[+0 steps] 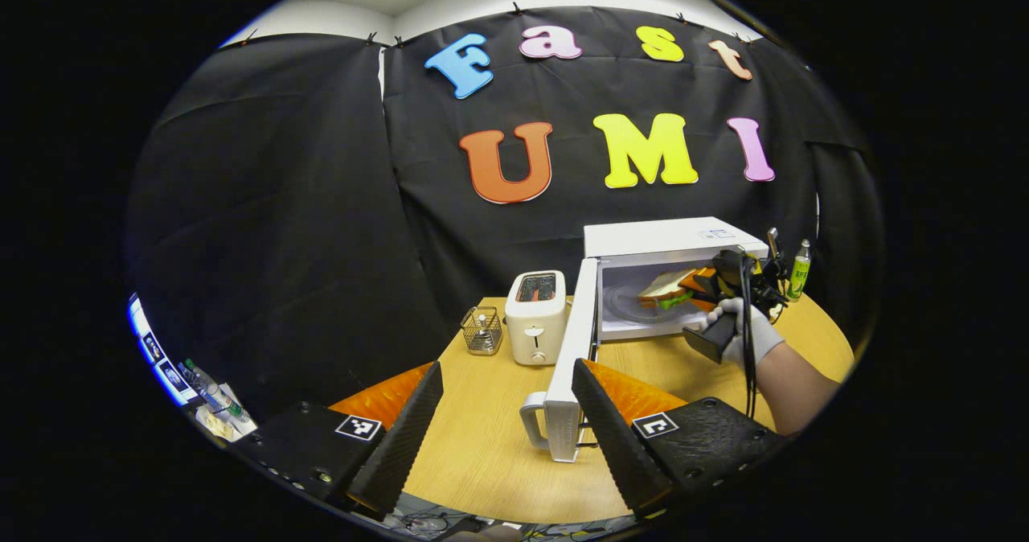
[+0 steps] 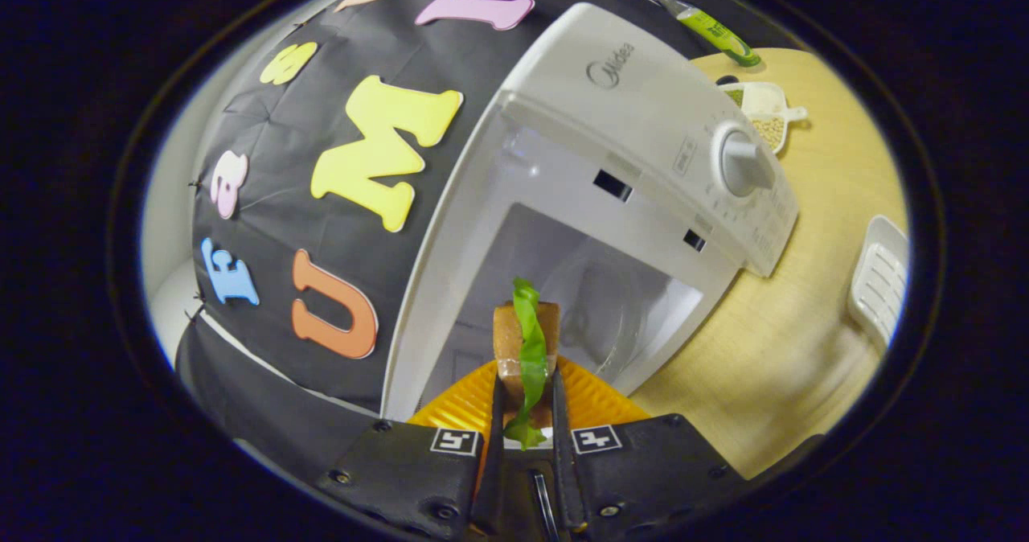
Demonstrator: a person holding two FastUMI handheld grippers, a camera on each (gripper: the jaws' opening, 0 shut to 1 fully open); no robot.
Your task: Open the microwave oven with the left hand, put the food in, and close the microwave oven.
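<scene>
1. The food is a sandwich (image 2: 526,341): brown bread slices with a green lettuce leaf sticking out from between them.
2. In the right gripper view, the right gripper (image 2: 526,401) has its two fingers pressed against the sandwich's flat sides, holding it on edge at the mouth of the open microwave oven (image 2: 643,148). The view is tilted.
3. In the left gripper view, the left gripper (image 1: 506,409) is spread wide with nothing between its fingers. The oven's white door (image 1: 572,349) stands swung open just beyond them, handle nearest.
4. The left gripper view also takes in the whole wooden table (image 1: 482,445), a white toaster (image 1: 535,317) and a small wire basket (image 1: 482,330) left of the oven, and a gloved hand (image 1: 744,329) holding the right gripper, with the sandwich inside the cavity above the glass turntable (image 1: 631,307).
5. The right gripper view adds the oven's control dial (image 2: 744,164), a green tube (image 2: 711,31) and a small white dish (image 2: 764,112).
6. The oven front carries an embossed "Midea" logo.
</scene>
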